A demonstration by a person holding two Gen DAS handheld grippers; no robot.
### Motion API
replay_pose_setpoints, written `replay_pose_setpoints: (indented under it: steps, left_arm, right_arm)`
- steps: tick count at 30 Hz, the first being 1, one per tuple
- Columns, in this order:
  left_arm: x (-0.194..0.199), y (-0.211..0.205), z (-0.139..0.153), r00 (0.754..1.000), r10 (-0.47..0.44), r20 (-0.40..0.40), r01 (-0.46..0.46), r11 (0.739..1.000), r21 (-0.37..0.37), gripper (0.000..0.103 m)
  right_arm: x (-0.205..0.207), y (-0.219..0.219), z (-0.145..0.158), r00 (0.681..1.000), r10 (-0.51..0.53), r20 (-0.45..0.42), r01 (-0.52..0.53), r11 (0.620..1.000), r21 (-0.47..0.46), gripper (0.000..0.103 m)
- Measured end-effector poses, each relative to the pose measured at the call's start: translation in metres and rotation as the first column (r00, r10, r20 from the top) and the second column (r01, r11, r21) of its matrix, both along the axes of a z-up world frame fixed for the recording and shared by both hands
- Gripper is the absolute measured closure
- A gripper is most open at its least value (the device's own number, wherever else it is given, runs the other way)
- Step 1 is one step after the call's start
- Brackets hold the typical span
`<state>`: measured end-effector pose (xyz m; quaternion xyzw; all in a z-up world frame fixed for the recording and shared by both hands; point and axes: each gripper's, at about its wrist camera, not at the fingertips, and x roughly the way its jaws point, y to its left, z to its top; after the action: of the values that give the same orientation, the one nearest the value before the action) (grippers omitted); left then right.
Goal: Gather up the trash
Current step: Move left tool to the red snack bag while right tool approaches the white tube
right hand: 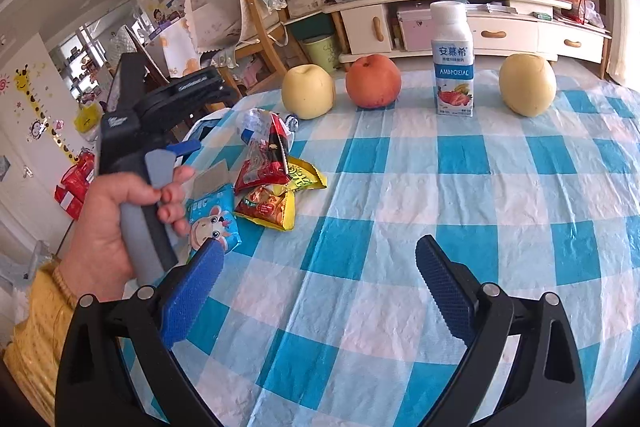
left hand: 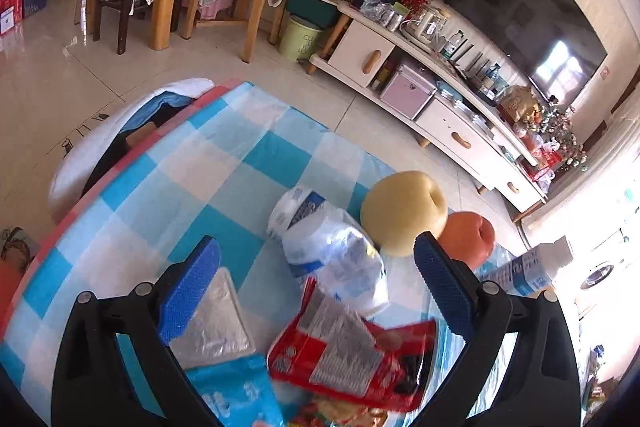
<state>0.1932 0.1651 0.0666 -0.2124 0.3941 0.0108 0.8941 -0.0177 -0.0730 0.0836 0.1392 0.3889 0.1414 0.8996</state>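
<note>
Wrappers lie in a pile on the blue checked tablecloth [right hand: 400,195]. In the left wrist view my left gripper [left hand: 316,263] is open above a crumpled white and blue plastic wrapper [left hand: 336,251], a red wrapper [left hand: 352,359], a silver foil wrapper [left hand: 216,323] and a blue wrapper [left hand: 240,395]. In the right wrist view the pile shows as the red wrapper [right hand: 264,163], a yellow wrapper [right hand: 304,175], an orange-gold wrapper [right hand: 268,207] and the blue cartoon wrapper [right hand: 212,223]. My right gripper [right hand: 320,267] is open and empty over bare cloth, right of the pile.
Two yellow pears [right hand: 308,91] [right hand: 528,85], a red apple [right hand: 374,81] and a yogurt bottle [right hand: 452,59] stand along the table's far side. A white-lined bin [left hand: 104,147] sits beside the table edge. Chairs, a green bucket [left hand: 298,37] and a TV cabinet [left hand: 440,99] stand beyond.
</note>
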Motion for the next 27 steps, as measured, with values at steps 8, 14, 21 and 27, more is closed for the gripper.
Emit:
replay_pose_setpoints:
  steps: [8,14,21,27]
  left_arm:
    - [0.077,-0.002,-0.023,0.984,0.062,-0.167,-0.043,0.992,0.116,0.005]
    - [0.097,-0.001,-0.049,0.953,0.091,-0.289,-0.033,0.980,0.198,0.015]
    - [0.075,-0.032,-0.049,0.956,-0.037,-0.290,0.124,0.950,0.288,0.023]
    - [0.026,-0.061,-0.045,0.953,-0.150,-0.264,0.217,0.945,0.244,0.024]
  right_arm:
    - [-0.003,-0.005,0.002,1.000,0.020,-0.001,-0.020,0.999,0.045,0.007]
    - [-0.003,-0.011,0.002,1.000,0.020,-0.008,-0.020,0.997,0.073,0.007]
    - [-0.004,-0.018,0.006,1.000,0.004,-0.002,-0.004,0.997,0.082,0.007]
    - [-0.001,-0.033,0.008,0.999,-0.042,0.005,0.042,0.997,0.059,0.007]
